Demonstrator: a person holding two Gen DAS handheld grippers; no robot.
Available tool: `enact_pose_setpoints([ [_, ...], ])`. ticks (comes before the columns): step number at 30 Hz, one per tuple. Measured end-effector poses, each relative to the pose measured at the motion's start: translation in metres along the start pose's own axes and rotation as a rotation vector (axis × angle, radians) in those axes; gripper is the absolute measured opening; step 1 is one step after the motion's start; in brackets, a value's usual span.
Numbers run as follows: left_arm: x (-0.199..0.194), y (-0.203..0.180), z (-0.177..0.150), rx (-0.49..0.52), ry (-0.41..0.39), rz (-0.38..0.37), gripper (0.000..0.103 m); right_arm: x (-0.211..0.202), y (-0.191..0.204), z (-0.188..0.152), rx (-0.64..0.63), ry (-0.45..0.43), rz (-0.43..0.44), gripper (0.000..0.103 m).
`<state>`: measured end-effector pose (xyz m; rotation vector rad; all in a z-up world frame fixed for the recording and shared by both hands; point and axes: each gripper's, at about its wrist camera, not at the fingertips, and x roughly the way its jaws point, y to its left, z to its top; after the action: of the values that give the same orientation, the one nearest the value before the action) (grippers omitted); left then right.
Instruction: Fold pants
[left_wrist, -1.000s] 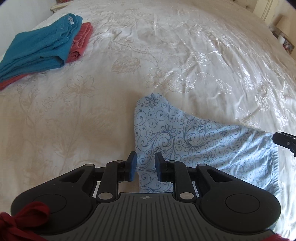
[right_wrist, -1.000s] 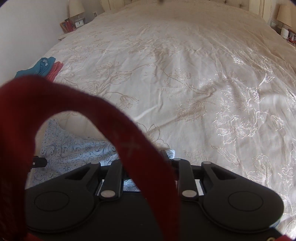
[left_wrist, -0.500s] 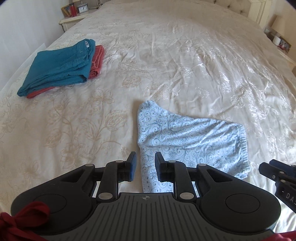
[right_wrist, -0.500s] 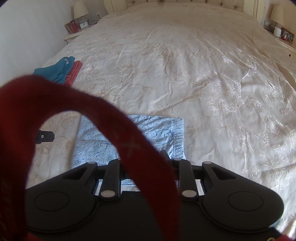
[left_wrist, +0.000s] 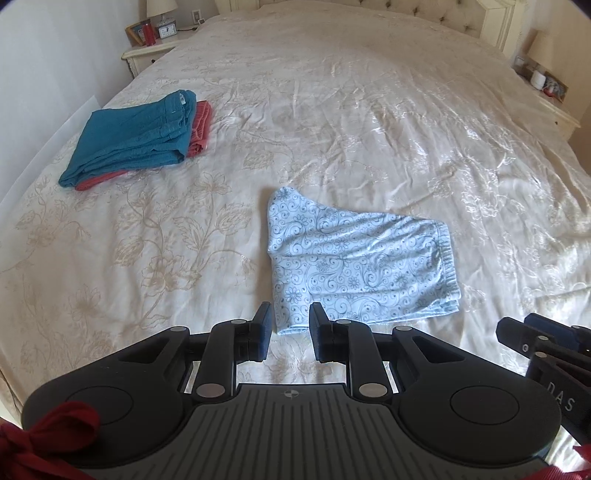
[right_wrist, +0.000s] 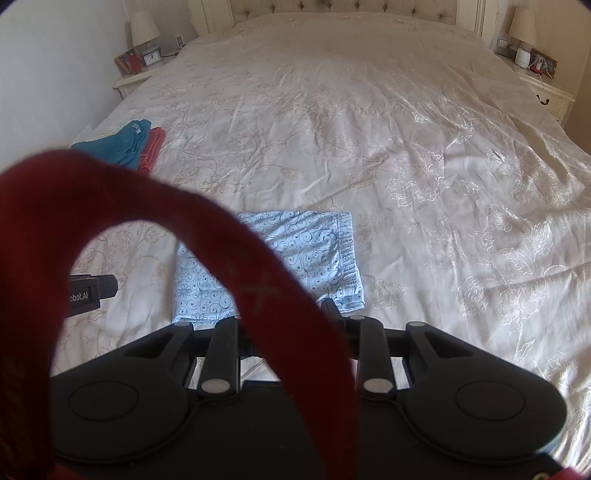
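Note:
The light-blue pants (left_wrist: 354, 262) with a dark swirl print lie folded in a compact shape on the cream bedspread (left_wrist: 332, 110), waistband to the right. My left gripper (left_wrist: 290, 319) hovers above their near left corner, open, nothing between its blue pads. In the right wrist view the pants (right_wrist: 317, 254) lie just beyond my right gripper (right_wrist: 288, 317). Its jaws are opening and hold nothing, and a red strap (right_wrist: 221, 258) hides its left finger. The right gripper (left_wrist: 524, 332) also shows at the left wrist view's right edge.
A folded teal garment (left_wrist: 136, 140) lies on a coral-red one (left_wrist: 201, 125) at the bed's left side. Nightstands (left_wrist: 147, 55) (right_wrist: 546, 92) with lamps and small items flank the tufted headboard (right_wrist: 332, 5). The left gripper (right_wrist: 92, 290) pokes in at the left.
Both grippers have risen and drawn back from the pants, which now look smaller and farther off. More of the bed, the headboard and the nightstands has come into view.

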<state>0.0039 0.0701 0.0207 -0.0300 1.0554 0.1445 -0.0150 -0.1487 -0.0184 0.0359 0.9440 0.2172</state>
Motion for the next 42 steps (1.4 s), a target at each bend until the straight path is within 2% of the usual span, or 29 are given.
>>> enact_pose_setpoints([
  [5,-0.016,0.000,-0.009,0.007,-0.021,0.030,0.022,-0.011,0.007,-0.003,-0.003,-0.005,-0.022,0.038],
  [15,-0.028,0.004,-0.024,0.014,-0.016,0.030,0.022,-0.027,0.016,-0.010,-0.006,-0.010,-0.053,0.038],
  [42,-0.040,-0.001,-0.037,0.039,-0.013,0.036,0.022,-0.038,0.022,-0.025,0.011,0.005,-0.036,0.038],
])
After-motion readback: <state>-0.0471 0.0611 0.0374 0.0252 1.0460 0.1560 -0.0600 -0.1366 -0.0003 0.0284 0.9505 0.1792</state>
